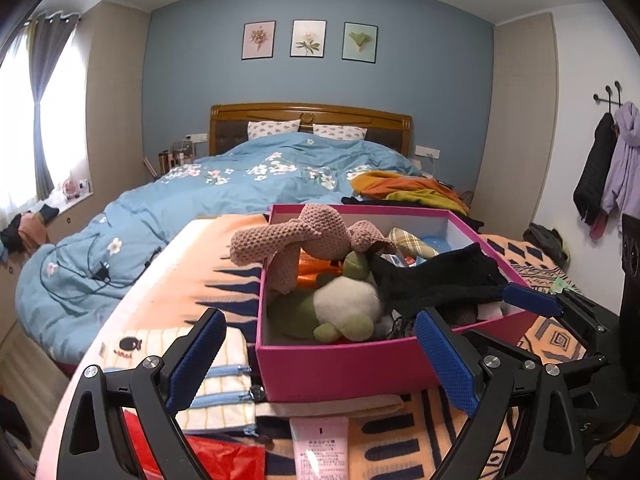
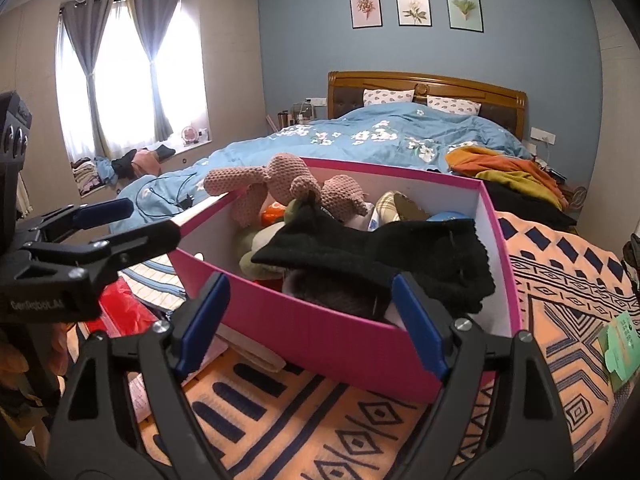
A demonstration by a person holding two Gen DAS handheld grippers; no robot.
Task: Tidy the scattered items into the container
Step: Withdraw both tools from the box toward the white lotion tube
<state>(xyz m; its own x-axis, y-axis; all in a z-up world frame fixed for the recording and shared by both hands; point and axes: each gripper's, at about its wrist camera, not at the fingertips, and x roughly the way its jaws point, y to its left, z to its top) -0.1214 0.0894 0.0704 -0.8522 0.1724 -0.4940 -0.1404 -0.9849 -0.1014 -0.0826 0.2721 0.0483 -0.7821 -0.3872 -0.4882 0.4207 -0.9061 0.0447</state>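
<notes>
Hovering wide apart at the near wall of a pink box [image 2: 304,332]: right gripper [image 2: 308,322], blue pads spread, nothing pinched between them. Draped over the box's contents just beyond those pads: a black knit garment [image 2: 400,252], apparently clear of both pads, though its near edge is partly hidden. Spread just as wide at the box's other near corner: left gripper [image 1: 320,340], also holding nothing. Packed inside the box: a pink crocheted toy [image 1: 296,240] hanging over the far-left rim, a green and white plush [image 1: 344,308] beneath it, a plaid item [image 1: 408,240] toward the back. Lying outside on an orange patterned blanket [image 2: 560,280]: a striped zip pouch [image 1: 216,380] left of the box, a red bag [image 1: 224,456], a pale pink tube [image 1: 320,448], a green packet [image 2: 620,344] at far right. Beyond: a bed with a blue floral duvet [image 1: 240,184], 3 framed prints [image 1: 308,39] on a blue wall.
</notes>
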